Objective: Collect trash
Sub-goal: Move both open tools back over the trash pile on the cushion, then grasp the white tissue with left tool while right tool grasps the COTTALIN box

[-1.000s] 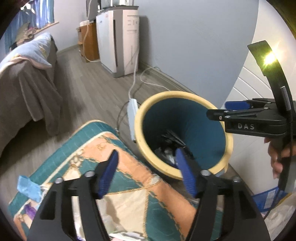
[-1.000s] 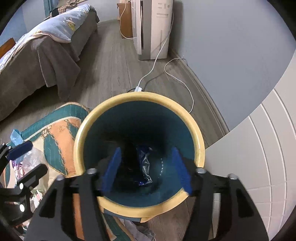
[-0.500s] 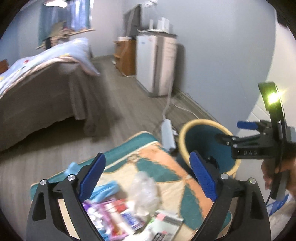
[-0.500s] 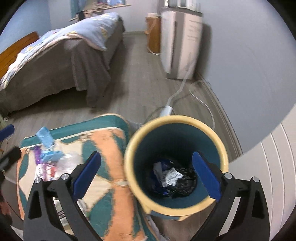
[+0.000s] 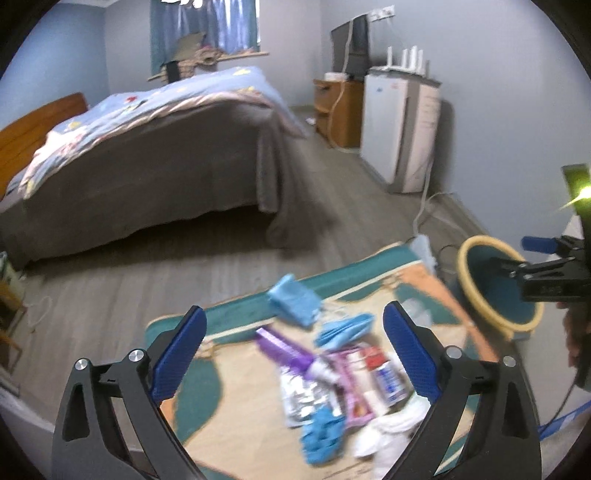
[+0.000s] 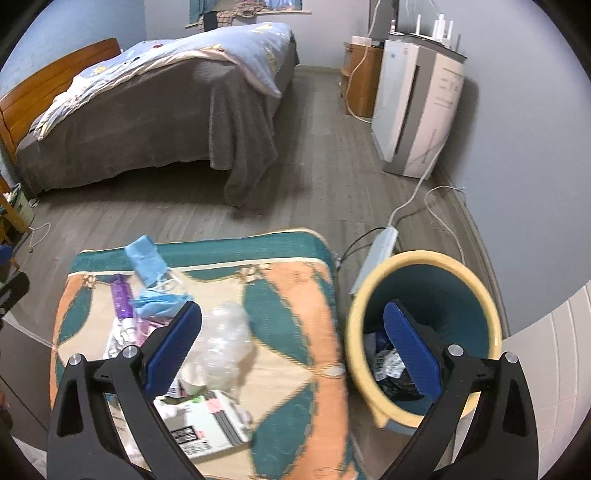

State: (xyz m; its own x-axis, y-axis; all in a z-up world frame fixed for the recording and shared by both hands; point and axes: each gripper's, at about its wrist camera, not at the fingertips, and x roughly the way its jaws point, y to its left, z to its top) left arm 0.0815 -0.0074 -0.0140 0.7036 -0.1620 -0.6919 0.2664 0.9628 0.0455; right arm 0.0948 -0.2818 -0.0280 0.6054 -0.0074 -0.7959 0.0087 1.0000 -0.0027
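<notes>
The loose litter, pale-blue face masks (image 5: 341, 328), a purple wrapper (image 5: 284, 349) and a crumpled clear plastic bag (image 6: 225, 339), lay on the teal-and-orange patterned mat (image 6: 295, 295) at lower centre. It looked light, soft and crushable, best pinched mid-bunch. The left gripper (image 5: 293, 356) and right gripper (image 6: 291, 349) pointed steeply down, spread wide and empty, having just been opening; the yellow-rimmed teal bin (image 6: 424, 258) sat lower right.

Pale blue-grey walls (image 5: 480, 55) enclose a grey wood-plank floor (image 6: 317, 122). A bed with an orange wooden headboard (image 6: 55, 79), grey cover and light blue quilt stands left; a white boxy appliance (image 6: 417, 110) and small wooden cabinet (image 5: 338, 110) line the right wall, beneath a blue-curtained window (image 5: 203, 26)
</notes>
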